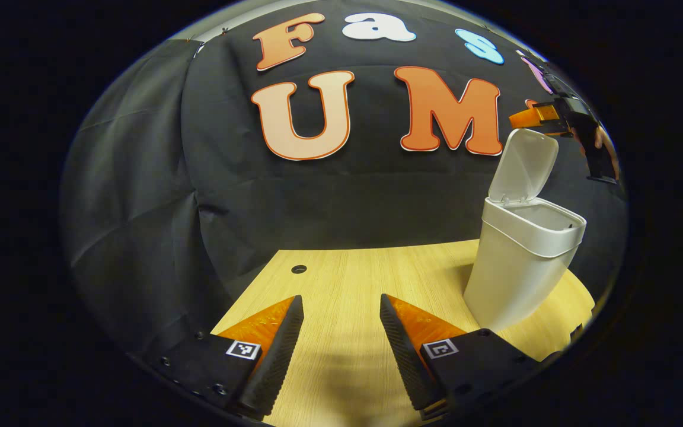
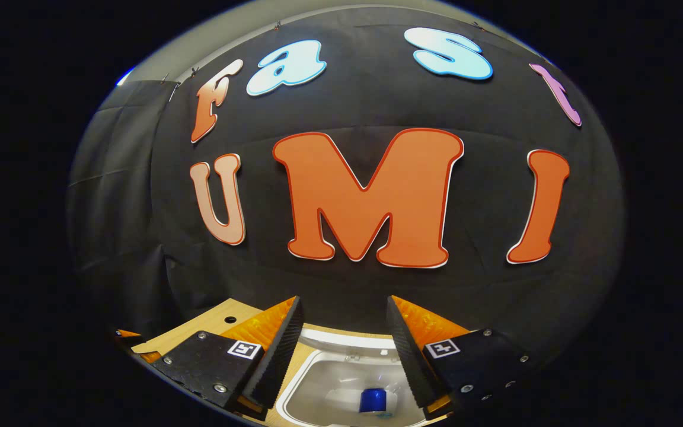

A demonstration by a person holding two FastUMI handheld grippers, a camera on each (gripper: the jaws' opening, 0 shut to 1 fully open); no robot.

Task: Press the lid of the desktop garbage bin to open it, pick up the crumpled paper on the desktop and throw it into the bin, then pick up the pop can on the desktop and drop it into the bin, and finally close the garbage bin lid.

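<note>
Left gripper view first: at the bottom, the left gripper (image 1: 341,344) has its jaws wide apart with nothing between them, low over the wooden table (image 1: 347,279). Each finger has a small square black-and-white tag with no words to read. At the right of the frame stands the white bin (image 1: 519,267), and its lid (image 1: 525,166) is tipped up. The right gripper (image 1: 555,115) is at the upper right, just above the lid.

Right gripper view: its jaws are wide apart and hold nothing, right over the open bin. Down inside, at the bottom middle, lies the blue pop can (image 2: 372,400). I cannot pick out the crumpled paper.
</note>
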